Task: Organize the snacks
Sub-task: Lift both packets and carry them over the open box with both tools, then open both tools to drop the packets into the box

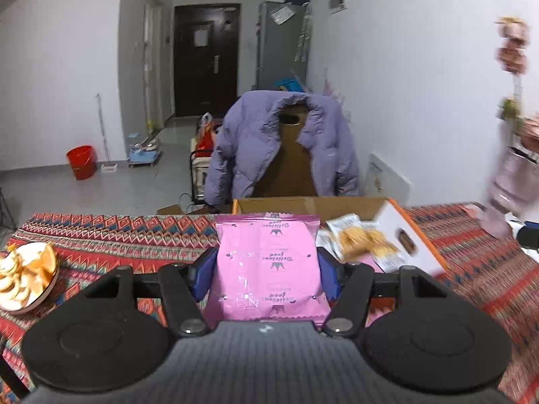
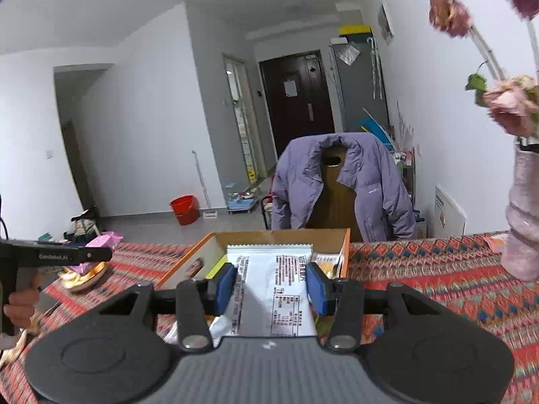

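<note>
From my left wrist view, the left gripper (image 1: 267, 266) is clamped on a glossy pink foil snack packet (image 1: 267, 262), long axis running away from me, with the open orange-edged cardboard box (image 1: 409, 235) at about 1 o'clock on the patterned counter (image 1: 118, 235). From my right wrist view, the right gripper (image 2: 271, 286) pinches a white printed snack packet (image 2: 273, 289) whose far end already overlaps the box (image 2: 345, 249) at 12 o'clock, so I judge the right hand nearer to dropping in.

Pink snack packet (image 1: 267, 266) and white snack packet (image 2: 273, 289) upright before the open cardboard box (image 2: 331, 235).
</note>
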### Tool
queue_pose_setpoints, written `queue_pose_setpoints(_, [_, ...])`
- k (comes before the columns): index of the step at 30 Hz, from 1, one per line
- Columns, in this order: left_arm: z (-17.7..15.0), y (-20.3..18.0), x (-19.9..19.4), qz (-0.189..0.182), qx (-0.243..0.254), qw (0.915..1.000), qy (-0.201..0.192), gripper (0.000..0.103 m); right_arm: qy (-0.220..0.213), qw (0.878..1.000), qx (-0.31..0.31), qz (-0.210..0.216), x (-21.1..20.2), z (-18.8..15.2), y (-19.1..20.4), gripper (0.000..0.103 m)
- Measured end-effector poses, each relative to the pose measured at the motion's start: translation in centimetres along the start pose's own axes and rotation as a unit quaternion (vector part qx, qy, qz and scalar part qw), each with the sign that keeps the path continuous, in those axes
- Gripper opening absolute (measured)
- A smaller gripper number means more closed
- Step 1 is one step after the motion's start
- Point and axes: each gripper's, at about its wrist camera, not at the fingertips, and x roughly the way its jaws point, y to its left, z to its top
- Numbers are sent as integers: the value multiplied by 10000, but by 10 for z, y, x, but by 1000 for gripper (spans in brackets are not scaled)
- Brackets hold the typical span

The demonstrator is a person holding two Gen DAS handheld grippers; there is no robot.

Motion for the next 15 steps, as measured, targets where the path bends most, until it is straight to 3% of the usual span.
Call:
queue_pose_setpoints(6, [18, -10, 90, 173, 2, 9996, 245, 62, 469, 9981, 361, -196, 103, 9, -27, 45])
queue_pose_setpoints(15, [-11, -22, 160, 316, 234, 9965, 740, 63, 1164, 9876, -397, -979, 191, -26, -7, 46])
